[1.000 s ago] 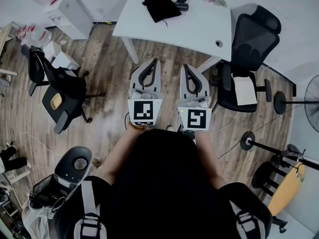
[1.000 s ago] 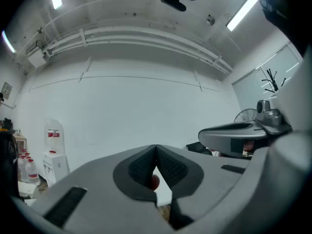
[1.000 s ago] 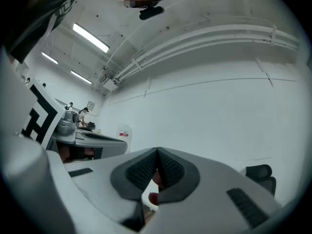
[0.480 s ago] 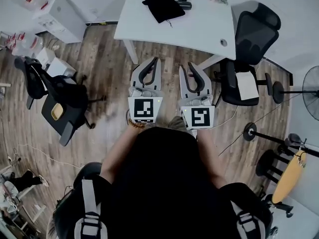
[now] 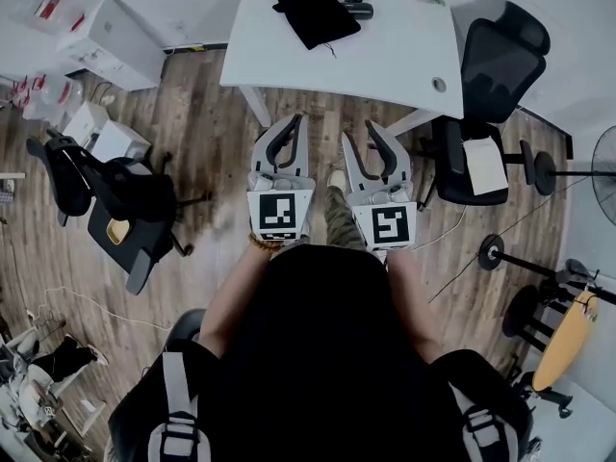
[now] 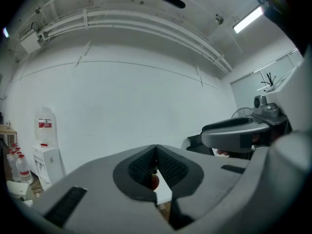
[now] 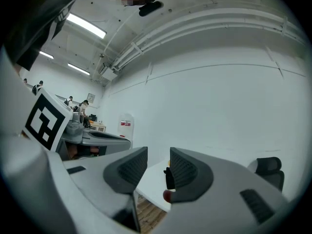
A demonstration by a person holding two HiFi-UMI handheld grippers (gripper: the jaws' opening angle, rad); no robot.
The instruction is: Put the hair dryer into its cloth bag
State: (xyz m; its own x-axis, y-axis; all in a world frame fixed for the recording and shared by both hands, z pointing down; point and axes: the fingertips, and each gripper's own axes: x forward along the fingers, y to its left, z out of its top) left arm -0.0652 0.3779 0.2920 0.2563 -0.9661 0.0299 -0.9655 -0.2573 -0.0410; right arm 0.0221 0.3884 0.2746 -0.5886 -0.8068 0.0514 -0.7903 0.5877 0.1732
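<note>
Hair dryer [image 5: 356, 5] and black bag [image 5: 316, 13] lie side by side on the counter [image 5: 385, 58] — left gripper [image 5: 296, 119] closed, empty; right gripper [image 5: 358, 131] narrowly apart, just opening, empty.

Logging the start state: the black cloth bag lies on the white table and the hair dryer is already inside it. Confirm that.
Not right. The hair dryer is not inside the black cloth bag; it lies out on the white table, beside the bag's right edge as the head view shows it. The bag does lie on the table.
</note>
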